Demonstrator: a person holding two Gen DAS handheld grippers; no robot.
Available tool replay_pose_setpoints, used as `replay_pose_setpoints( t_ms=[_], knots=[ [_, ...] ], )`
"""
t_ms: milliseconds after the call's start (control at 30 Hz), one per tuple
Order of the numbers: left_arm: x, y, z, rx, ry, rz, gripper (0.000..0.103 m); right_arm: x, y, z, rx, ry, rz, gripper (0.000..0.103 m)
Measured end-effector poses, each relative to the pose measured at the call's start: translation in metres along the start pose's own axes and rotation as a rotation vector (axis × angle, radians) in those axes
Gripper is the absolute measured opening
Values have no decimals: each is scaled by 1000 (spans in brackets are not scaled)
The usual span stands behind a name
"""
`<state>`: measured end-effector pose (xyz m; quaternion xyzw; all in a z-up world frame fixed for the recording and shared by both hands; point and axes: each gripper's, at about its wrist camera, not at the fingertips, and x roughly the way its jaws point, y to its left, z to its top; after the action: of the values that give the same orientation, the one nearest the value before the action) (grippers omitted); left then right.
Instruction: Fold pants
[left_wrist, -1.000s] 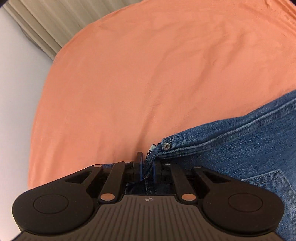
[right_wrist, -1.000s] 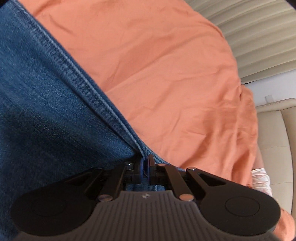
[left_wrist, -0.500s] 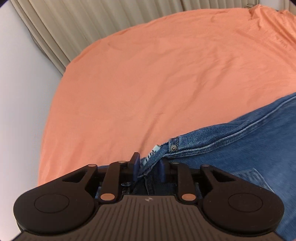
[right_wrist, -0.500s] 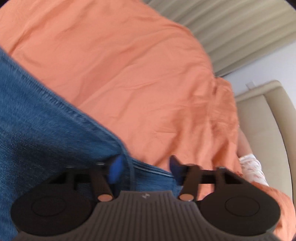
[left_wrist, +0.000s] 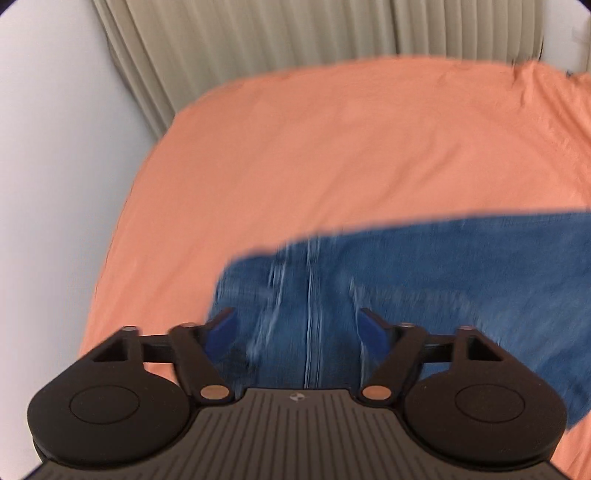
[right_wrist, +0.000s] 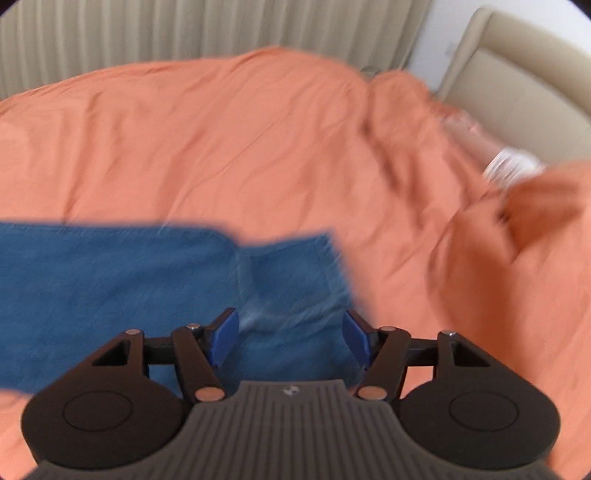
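Blue denim pants (left_wrist: 424, 280) lie flat on the orange bed sheet (left_wrist: 332, 147), blurred by motion. My left gripper (left_wrist: 295, 321) hovers above the pants' left end, its jaws opening, with nothing pinched between its blue pads (left_wrist: 221, 328). In the right wrist view the pants (right_wrist: 110, 288) spread to the left, with a folded corner near the middle. My right gripper (right_wrist: 290, 323) hangs over that corner with its jaws apart and closing slightly. The cloth lies below its pads (right_wrist: 223, 334), not pressed between them.
A pleated beige curtain (left_wrist: 295, 33) runs behind the bed, and a white wall (left_wrist: 55, 147) stands at the left. At the right are a beige padded headboard (right_wrist: 517, 81), a bunched orange cover (right_wrist: 517, 251) and a white patterned cloth (right_wrist: 513, 162).
Both grippers were shut on the pants' edge; they have let go, opened and risen away. The pants now lie on the sheet below them.
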<state>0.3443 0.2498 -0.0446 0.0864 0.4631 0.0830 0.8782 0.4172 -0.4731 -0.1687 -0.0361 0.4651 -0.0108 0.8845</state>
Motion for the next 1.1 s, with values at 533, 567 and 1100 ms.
replay_pose_setpoints(
  t_ms=[533,567,1100],
  knots=[
    [19,4,-46,-89,44,78,90,54,-38,37,105,-92,-166,29],
    [19,4,-46,-91,39,76,90,49,-42,35,111,-93,-166,30],
    [39,-5,-45,-72,103,135,89,36,-103,-63,736,-41,70,34]
  ],
)
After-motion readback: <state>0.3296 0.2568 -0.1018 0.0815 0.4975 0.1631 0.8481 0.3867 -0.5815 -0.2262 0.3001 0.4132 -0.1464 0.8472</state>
